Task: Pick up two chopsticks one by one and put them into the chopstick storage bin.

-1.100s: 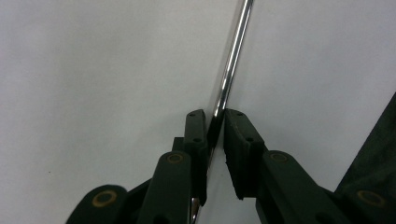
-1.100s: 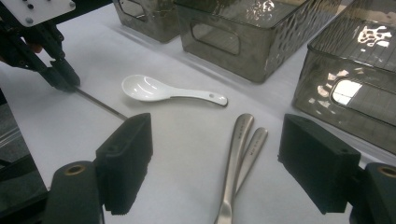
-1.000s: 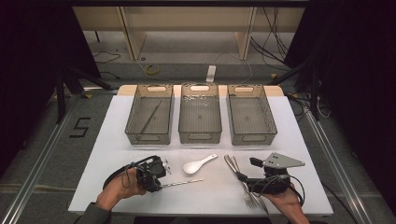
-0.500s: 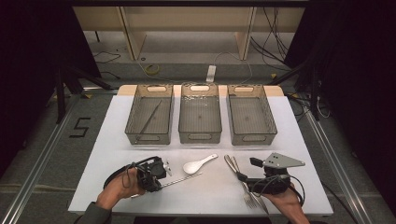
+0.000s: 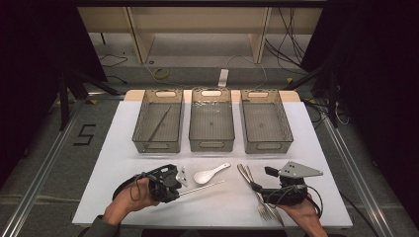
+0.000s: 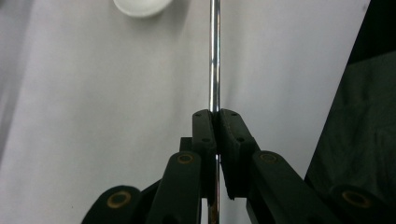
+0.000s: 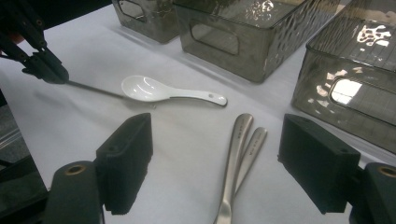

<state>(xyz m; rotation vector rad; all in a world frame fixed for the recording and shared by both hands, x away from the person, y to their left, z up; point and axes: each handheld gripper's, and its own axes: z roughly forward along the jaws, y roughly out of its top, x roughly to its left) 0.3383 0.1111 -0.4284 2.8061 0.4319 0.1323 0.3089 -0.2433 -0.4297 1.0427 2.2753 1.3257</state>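
Note:
My left gripper [image 5: 179, 191] is shut on one end of a thin metal chopstick [image 5: 202, 187], near the table's front left. The left gripper view shows the pads [image 6: 205, 128] pressed on the chopstick [image 6: 214, 56], which runs straight ahead. Just beyond it lies a white ceramic spoon [image 5: 211, 173]. My right gripper [image 5: 262, 181] stands open at the front right, over the handles of two metal forks [image 5: 253, 183]. In the right gripper view the fork handles [image 7: 240, 140] lie between the wide-apart jaws [image 7: 222, 163], untouched.
Three clear bins stand in a row at the back: left bin [image 5: 143, 129] with a chopstick [image 5: 158, 123] inside, middle bin [image 5: 211, 144], right bin [image 5: 267, 145]. The white table top [image 5: 123, 163] drops off near both hands.
My left gripper has risen a little with the chopstick, whose gripped end has come up off the table. The right gripper has stayed where it was.

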